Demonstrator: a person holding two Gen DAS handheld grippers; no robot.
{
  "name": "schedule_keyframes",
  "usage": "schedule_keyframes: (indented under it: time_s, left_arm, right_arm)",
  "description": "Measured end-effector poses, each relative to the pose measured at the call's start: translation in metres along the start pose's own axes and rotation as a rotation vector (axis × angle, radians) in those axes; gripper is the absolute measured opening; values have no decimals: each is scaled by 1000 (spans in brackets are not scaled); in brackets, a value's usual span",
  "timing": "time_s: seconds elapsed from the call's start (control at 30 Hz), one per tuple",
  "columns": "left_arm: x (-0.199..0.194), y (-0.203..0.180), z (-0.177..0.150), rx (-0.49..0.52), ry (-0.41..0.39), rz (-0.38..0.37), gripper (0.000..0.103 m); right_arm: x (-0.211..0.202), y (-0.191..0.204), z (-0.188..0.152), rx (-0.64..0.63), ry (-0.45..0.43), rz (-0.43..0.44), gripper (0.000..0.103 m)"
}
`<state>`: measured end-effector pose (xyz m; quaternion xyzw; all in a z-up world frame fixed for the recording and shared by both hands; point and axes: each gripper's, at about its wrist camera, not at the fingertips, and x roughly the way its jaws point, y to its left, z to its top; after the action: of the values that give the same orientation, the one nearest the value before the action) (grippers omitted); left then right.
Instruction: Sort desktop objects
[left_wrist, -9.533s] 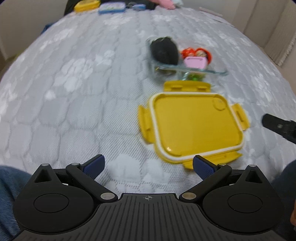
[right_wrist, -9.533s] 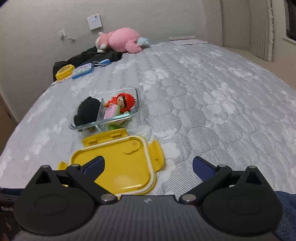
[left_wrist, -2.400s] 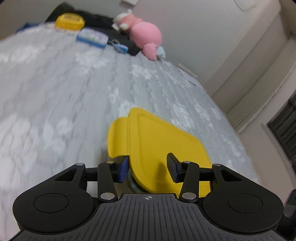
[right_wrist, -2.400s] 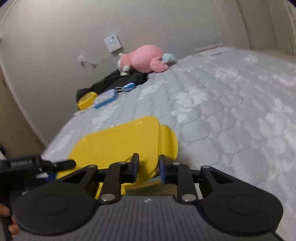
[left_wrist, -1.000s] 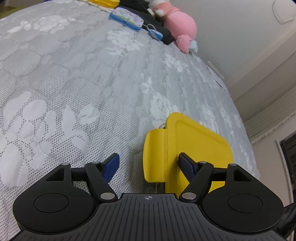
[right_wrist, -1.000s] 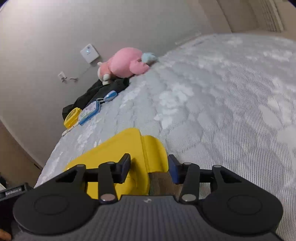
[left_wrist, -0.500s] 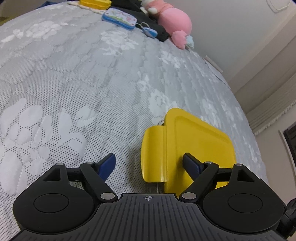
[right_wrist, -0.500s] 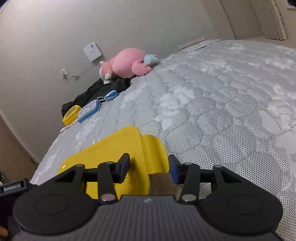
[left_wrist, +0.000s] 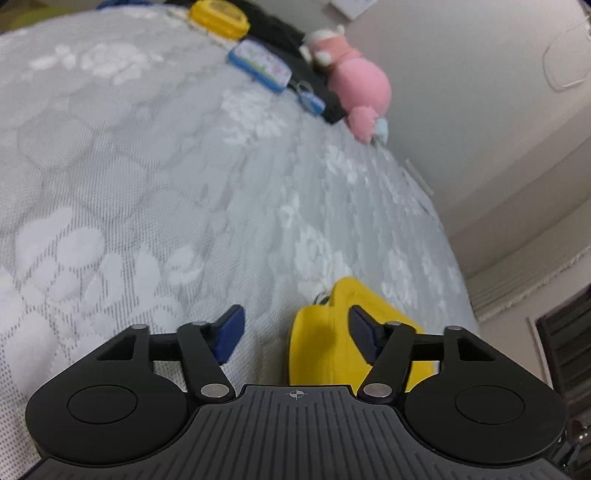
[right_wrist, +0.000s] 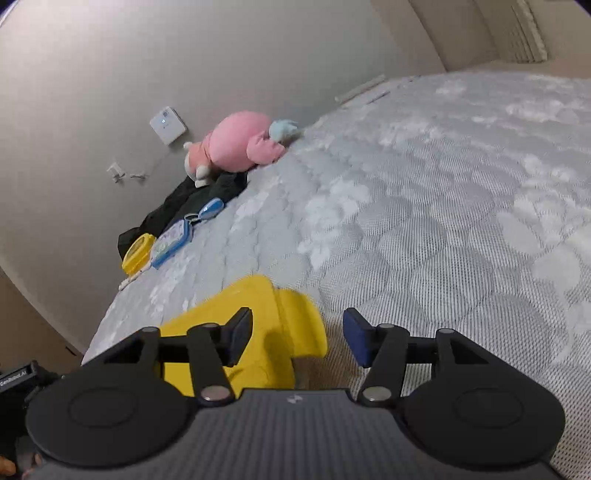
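Observation:
A yellow lid (left_wrist: 332, 350) with side flaps sits on the container, which lies on the grey quilted mattress (left_wrist: 147, 184). The container under it is hidden. My left gripper (left_wrist: 295, 332) is open, its jaws apart around the lid's left flap without touching it. In the right wrist view the same lid (right_wrist: 266, 332) lies low at the left. My right gripper (right_wrist: 297, 338) is open around the lid's right flap (right_wrist: 303, 325), holding nothing.
At the far wall lie a pink plush toy (right_wrist: 236, 147), black clothing (right_wrist: 192, 206), a blue case (right_wrist: 171, 243), a small yellow box (right_wrist: 138, 253) and a blue keyring (right_wrist: 210, 208). The mattress edge drops off at the left in the right wrist view.
Both grippers have opened wider and drawn back slightly from the lid's flaps. The left view has tilted up towards the far wall. The lid stays on the container.

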<state>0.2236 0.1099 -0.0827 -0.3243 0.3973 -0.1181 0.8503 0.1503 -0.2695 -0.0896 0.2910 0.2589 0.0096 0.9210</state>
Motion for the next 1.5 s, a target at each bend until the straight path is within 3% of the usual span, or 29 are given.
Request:
schedule_keyframes:
  time_s: [0.2,0.63,0.7,0.77,0.8,0.87,0.9,0.97,1.0,1.03,1.1,1.2,1.27,1.4,1.43,1.47,1.5]
  left_arm:
    - [9,-7,-5,66,20,5,58]
    - [16,-3,-10,59,29,9,73]
    - [15,-4,-10,61,23,7,68]
    - [11,-6,-9,59,6,-13,60]
    - [7,-7,-8,59,-12,-19,59]
    - [-8,-7,-5,47,-84,-39,59]
    - [-16,-8,-3,33,-120,-65,59]
    - [-31,-9,-1,-11,-156,-168,53]
    - [-36,-13,-2,-28,-160,-220,45]
    - [-39,-19,-5,-26,-168,-234,42]
    - [-41,-39,-15,32,-200,-200,31]
    - [-29,-75,-37,233,-221,-74,28]
    - [-16,-84,-48,302,-181,-47,29]
    - [10,-81,-59,321,-78,-46,28]
    - [16,-80,-61,333,-63,-31,23]
    - [19,-77,-62,338,-61,-26,11]
    - [21,-75,-61,335,-57,-26,9]
  right_arm:
    - [13,-1,-5,20,83,19,52]
    - [12,6,-8,-54,47,-1,51]
    - [10,8,-8,-72,36,-12,52]
    - [5,12,-8,-97,6,-33,59]
    - [0,13,-8,-100,-20,-39,65]
    - [-10,17,-5,-113,-75,-56,65]
    - [-16,21,-3,-129,-102,-65,64]
    - [-25,34,-1,-210,-131,-62,44]
    - [-27,43,-1,-270,-126,-63,16]
    - [-26,53,-2,-325,-117,-67,4]
    - [-23,65,-9,-377,-107,-48,5]
    - [-18,76,-22,-442,-91,-36,5]
    - [-12,78,-30,-480,-69,-33,5]
    - [0,74,-38,-478,-26,-42,8]
    - [2,72,-39,-466,-20,-37,8]
    - [4,71,-39,-453,-15,-31,8]
    - [5,70,-39,-450,-11,-21,8]
